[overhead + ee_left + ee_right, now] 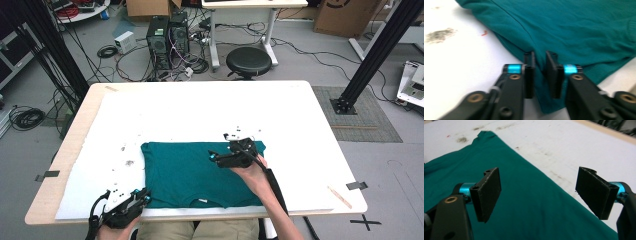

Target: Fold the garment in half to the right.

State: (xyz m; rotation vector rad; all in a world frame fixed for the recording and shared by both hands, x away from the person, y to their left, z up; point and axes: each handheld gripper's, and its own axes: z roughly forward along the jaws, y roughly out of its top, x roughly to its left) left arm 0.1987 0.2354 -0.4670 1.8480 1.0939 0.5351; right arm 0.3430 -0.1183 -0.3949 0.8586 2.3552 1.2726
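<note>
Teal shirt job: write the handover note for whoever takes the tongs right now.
Left tongs: nearly shut at the near left corner of the teal cotton T-shirt, a fold of cloth between the pads; a firm pinch cannot be confirmed.
Right tongs: open wide, above the shirt's far right edge, holding nothing.
Shirt: lies flat as a rectangle on the white padded table cover, collar toward the person.
Done: left corner reached.
Left: probably grip the right side, then fold.

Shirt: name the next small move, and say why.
Probably lower the right gripper onto the shirt edge. Its jaws stand wide open above the cloth, while the left gripper has nearly closed on the near corner.
</note>
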